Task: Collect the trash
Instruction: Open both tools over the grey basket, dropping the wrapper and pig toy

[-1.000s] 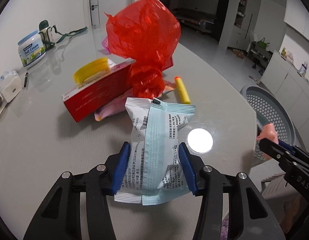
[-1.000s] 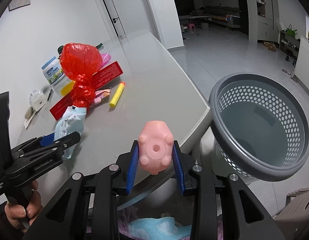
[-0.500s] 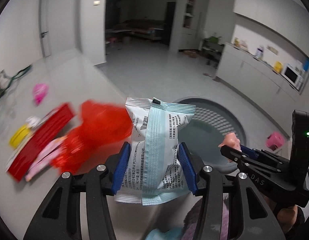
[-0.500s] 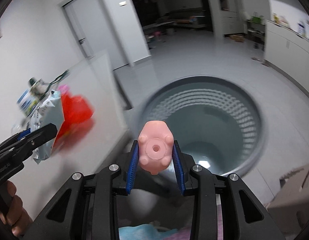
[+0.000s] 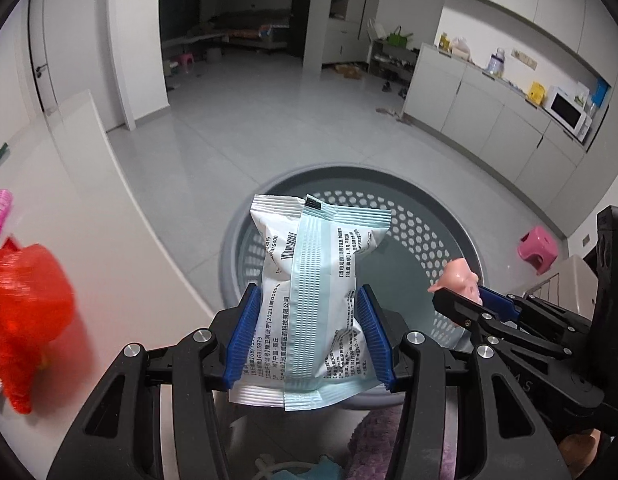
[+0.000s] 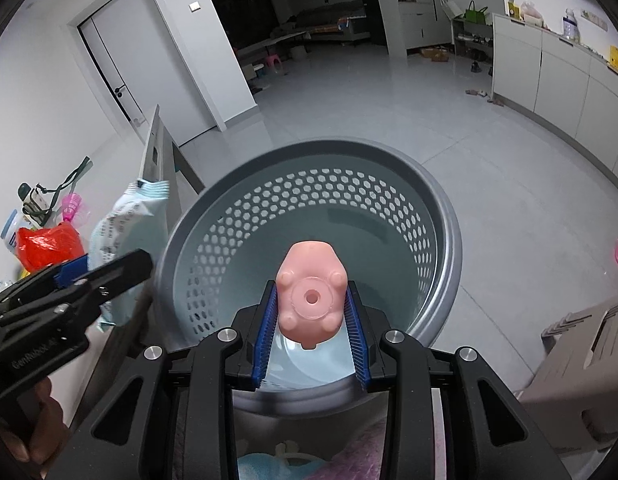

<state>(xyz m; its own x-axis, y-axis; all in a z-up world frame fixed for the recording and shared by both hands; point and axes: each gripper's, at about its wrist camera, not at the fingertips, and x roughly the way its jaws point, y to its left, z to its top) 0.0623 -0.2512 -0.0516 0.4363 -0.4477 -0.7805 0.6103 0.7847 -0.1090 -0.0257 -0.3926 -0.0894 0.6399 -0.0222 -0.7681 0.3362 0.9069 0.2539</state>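
My left gripper (image 5: pixel 309 332) is shut on a white and pale blue packet (image 5: pixel 313 292) and holds it over the near rim of the grey perforated basket (image 5: pixel 437 216). My right gripper (image 6: pixel 311 320) is shut on a pink rubber pig toy (image 6: pixel 311 290) and holds it above the basket (image 6: pixel 441 216), whose inside looks bare. The right gripper with the pig (image 5: pixel 459 278) shows at the right of the left wrist view. The left gripper and packet (image 6: pixel 129 220) show at the left of the right wrist view.
The table (image 5: pixel 89 208) lies to the left with a red plastic bag (image 5: pixel 25 292) and a pink item (image 5: pixel 1 208) on it. A pink stool (image 5: pixel 537 248) and a beige crate (image 6: pixel 581 344) stand on the floor right of the basket.
Both grippers have swung right from over the table to over the basket, each still holding its item. The table's trash has slid to the left edge of both views.
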